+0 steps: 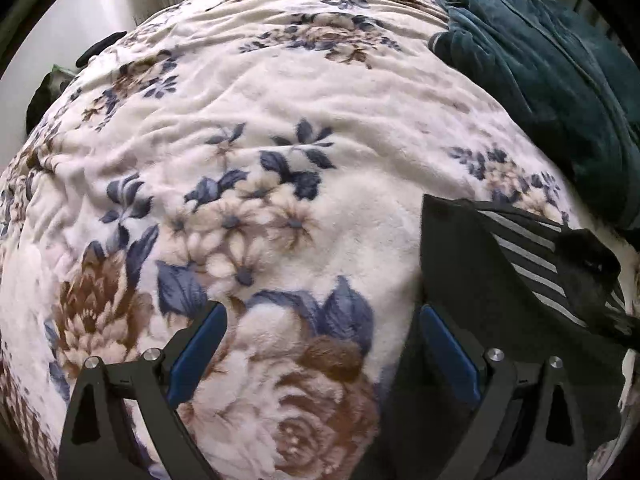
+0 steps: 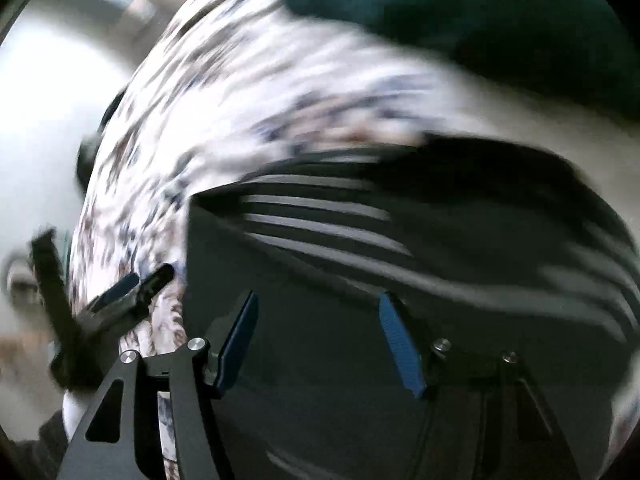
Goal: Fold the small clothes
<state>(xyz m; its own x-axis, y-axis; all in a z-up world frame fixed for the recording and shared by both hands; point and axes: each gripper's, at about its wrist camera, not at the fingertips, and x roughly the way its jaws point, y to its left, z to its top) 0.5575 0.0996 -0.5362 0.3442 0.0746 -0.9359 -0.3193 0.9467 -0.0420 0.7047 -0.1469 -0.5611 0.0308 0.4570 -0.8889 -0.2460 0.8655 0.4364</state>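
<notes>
A black garment with grey-white stripes [image 1: 516, 264] lies on the floral blanket [image 1: 280, 120] at the lower right of the left wrist view. My left gripper [image 1: 320, 320] is open and empty, with its right finger at the garment's left edge. In the blurred right wrist view, my right gripper [image 2: 316, 312] is open just above the same striped garment [image 2: 400, 248], holding nothing. The left gripper [image 2: 124, 292] shows at the left of that view.
A dark teal fleece garment [image 1: 540, 60] is heaped at the far right of the bed; it also shows in the right wrist view [image 2: 480, 12]. A dark object [image 1: 100, 48] lies at the bed's far left edge. The bed edge drops off at left.
</notes>
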